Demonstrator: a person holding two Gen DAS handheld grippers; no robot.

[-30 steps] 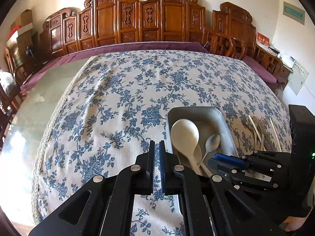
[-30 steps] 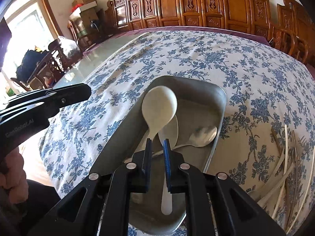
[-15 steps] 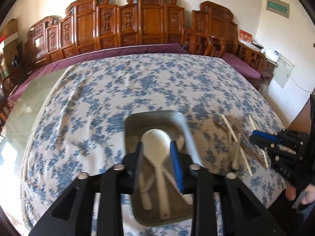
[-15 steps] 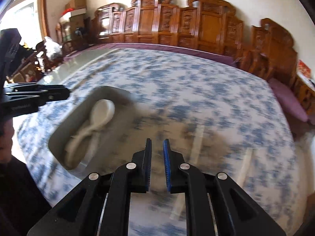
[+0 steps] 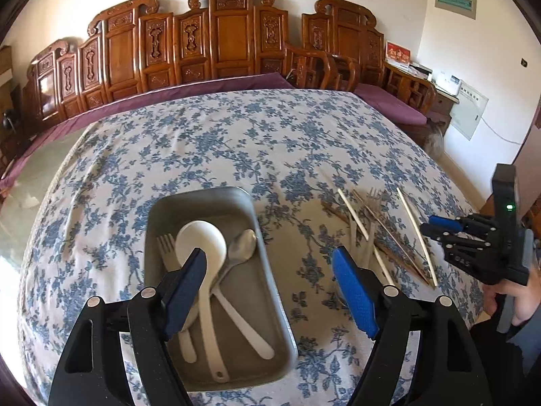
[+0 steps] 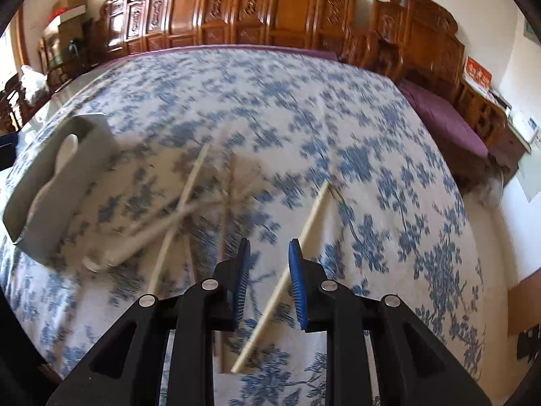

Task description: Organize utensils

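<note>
A grey metal tray (image 5: 267, 291) lies on the blue-flowered tablecloth and holds a white ladle (image 5: 203, 247), a metal spoon (image 5: 241, 245), a fork (image 5: 166, 242) and a white spoon. My left gripper (image 5: 268, 270) is wide open above the tray's right side, holding nothing. To the right lies a loose pile of chopsticks and forks (image 5: 375, 233). My right gripper (image 6: 268, 253) is open above that pile, with one pale chopstick (image 6: 290, 270) lying between its fingers. The right gripper also shows in the left wrist view (image 5: 443, 225). The tray shows at the left of the right wrist view (image 6: 88, 128), blurred.
The tablecloth (image 5: 236, 142) covers a large round table with a glass top at the left (image 5: 40, 169). Carved wooden chairs (image 5: 233, 37) line the far wall. The table's near edge runs just below both grippers.
My left gripper has swung right over the tray and opened wide. My right gripper has left the tray, moved right over the chopstick pile and opened.
</note>
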